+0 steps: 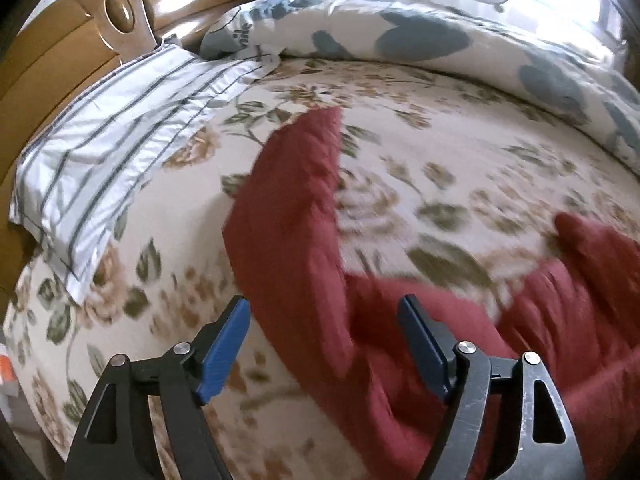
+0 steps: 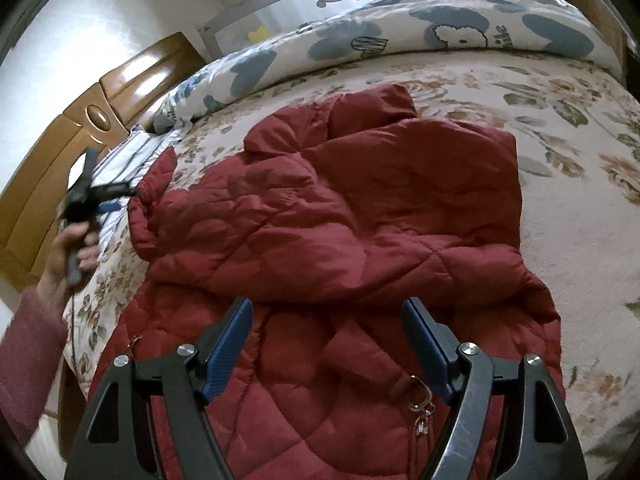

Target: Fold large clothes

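Two tools stand wide and empty over the red quilted jacket (image 2: 340,216) on the floral bed (image 2: 580,216): the left tool (image 2: 116,198) at its outstretched sleeve (image 2: 154,200), left of frame, the right tool (image 2: 327,344) above the hem, lower centre.

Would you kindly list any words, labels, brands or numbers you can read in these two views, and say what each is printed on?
"ile": the end of a dark handwritten-style word on the blue-and-white cartoon duvet, beside a cartoon animal; its first letters are not legible in the right wrist view.
The same print near the duvet's corner in the left wrist view is too blurred to read.
Nothing readable on the red quilted jacket, its zipper pull or the striped pillow.
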### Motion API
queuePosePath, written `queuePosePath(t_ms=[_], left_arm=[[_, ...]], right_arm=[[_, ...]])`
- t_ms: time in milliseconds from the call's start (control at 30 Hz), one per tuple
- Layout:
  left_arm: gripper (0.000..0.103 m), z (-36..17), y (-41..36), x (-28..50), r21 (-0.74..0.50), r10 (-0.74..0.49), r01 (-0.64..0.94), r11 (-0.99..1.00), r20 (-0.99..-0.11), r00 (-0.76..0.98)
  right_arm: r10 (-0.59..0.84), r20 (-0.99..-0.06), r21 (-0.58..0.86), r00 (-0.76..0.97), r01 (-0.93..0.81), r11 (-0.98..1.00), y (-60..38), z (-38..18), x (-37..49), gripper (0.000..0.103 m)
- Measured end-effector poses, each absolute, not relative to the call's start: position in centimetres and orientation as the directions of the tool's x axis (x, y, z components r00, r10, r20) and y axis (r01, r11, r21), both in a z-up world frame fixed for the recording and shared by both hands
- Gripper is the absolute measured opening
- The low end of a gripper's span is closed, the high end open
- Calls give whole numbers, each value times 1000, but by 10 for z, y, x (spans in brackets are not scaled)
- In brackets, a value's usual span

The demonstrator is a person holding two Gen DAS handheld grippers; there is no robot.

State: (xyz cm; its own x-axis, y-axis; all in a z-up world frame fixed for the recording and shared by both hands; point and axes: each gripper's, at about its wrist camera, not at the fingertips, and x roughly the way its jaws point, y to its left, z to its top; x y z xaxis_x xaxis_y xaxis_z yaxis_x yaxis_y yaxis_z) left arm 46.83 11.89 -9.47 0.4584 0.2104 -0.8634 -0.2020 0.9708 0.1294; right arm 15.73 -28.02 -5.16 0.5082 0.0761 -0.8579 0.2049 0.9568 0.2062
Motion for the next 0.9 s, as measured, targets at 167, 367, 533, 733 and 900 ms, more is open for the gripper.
queuePosePath(t_ms=[167,367,533,733,900], left_arm=[[76,-126,124,520,216,287,-213,953,-869,403],[15,-145,137,532,153,241,-254,955,-899,365],[10,-126,138,505,6,126,-257,966,-883,453],[10,-97,106,447,-181,-72,-137,974,-820,568],[10,-78,71,402,-276,-200,-31,961,-766,611]], right_arm=[[86,-841,229,534,208,951,-281,-41,152,78],[107,-824,255,556,195,947,-281,-35,147,78],[115,-815,269,567,195,943,-280,-35,143,78],[132,-814,288,565,197,937,-277,-38,140,78],[142,-816,302,560,204,931,-276,-39,134,78]])
